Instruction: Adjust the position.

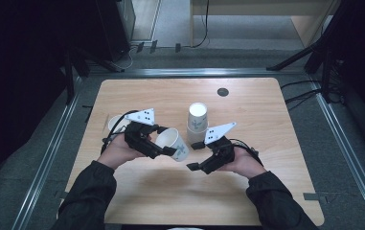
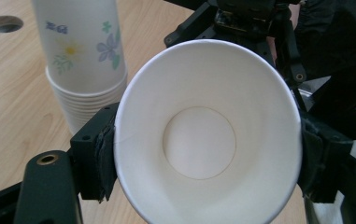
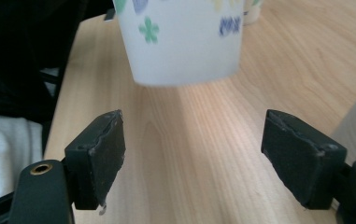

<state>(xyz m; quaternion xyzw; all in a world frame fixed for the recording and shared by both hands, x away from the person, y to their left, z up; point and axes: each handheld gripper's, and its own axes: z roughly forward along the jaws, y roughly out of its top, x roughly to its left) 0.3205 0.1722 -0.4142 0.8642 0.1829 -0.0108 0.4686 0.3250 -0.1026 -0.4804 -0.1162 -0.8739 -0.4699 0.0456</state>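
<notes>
A white paper cup [image 1: 179, 146] with a flower print is clamped at its rim between the jaws of my left gripper [image 1: 166, 141]. It hangs tilted above the table. In the left gripper view the paper cup [image 2: 199, 140] turns its empty inside to the camera, with the left gripper [image 2: 208, 158] shut on it. A stack of the same cups [image 1: 198, 120] stands upright just right of it. My right gripper [image 1: 194, 155] is open below the stack, empty. From the right gripper [image 3: 203, 158] the held cup's base [image 3: 185, 42] hovers ahead.
Another single cup [image 1: 114, 122] stands behind the left hand. A round cable hole [image 1: 222, 91] sits near the far edge of the wooden table [image 1: 247, 191]. The cup stack [image 2: 84, 60] rises close beside the held cup. Dark stands and cables ring the table.
</notes>
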